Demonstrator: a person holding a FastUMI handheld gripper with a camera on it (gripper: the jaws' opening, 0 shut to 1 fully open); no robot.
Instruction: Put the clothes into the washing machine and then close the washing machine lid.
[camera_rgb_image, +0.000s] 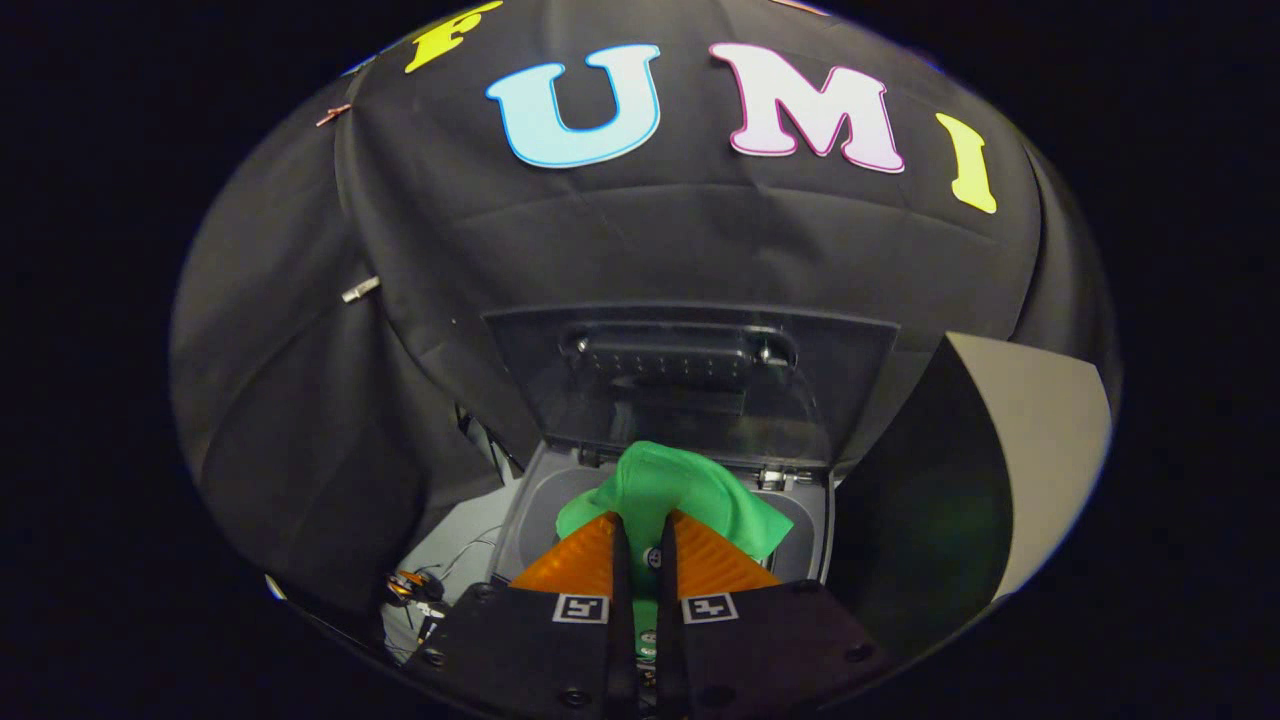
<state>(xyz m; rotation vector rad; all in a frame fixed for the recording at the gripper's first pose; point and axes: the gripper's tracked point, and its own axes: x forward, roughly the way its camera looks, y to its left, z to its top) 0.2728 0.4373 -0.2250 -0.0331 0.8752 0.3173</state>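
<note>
The tongs (640, 535) are pinched nearly closed on a green garment (665, 490), which bunches at twelve o'clock of the fingertips, over the washing machine (540, 500) opening. The lid (690, 380) stands raised beyond. I judge dropping the garment and closing the lid remain.

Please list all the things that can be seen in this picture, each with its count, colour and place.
green garment: one, bright green, bunched between and just beyond the fingers, over the washing machine opening.
washing machine: one, grey, just ahead of the fingers, tub open.
washing machine lid: one, dark see-through, standing upright behind the garment.
cables: a few, dark, on the pale surface beside the machine.
beige panel: one, beside the machine on the other side.
gripper: one, black with orange fingers, closed on the green garment.
</note>
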